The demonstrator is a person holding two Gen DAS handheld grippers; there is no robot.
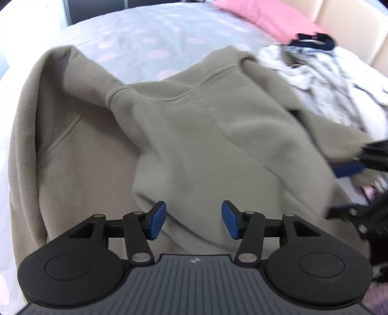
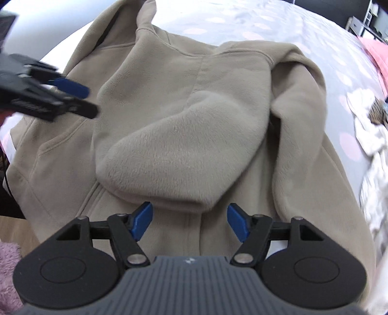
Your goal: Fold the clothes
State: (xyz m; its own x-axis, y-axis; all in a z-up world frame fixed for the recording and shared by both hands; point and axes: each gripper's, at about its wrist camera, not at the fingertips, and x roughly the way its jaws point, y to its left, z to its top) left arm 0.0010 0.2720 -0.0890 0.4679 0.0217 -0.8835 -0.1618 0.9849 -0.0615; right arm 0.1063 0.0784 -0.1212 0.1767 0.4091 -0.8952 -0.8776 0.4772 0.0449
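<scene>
No readable writing. Beige fleece hoodie (image 2: 184, 135) spread on bed (image 1: 150, 41). Left hand-held gripper (image 1: 194, 219) and right hand-held gripper (image 2: 190, 221) above hoodie, jaws apart, empty. Patterned clothes pile (image 1: 334, 80) beside hoodie; pink pillow (image 1: 264, 17) beyond.

We see both views lit by bright, soft daylight, with only faint shadows in the folds of the beige fleece (image 1: 194, 135). Fisheye bending curves the bed (image 1: 150, 31) toward every corner. Motion blur smears the right gripper (image 1: 359, 174) and the patterned clothes (image 1: 339, 80); the left gripper (image 2: 48, 97) blurs likewise.
</scene>
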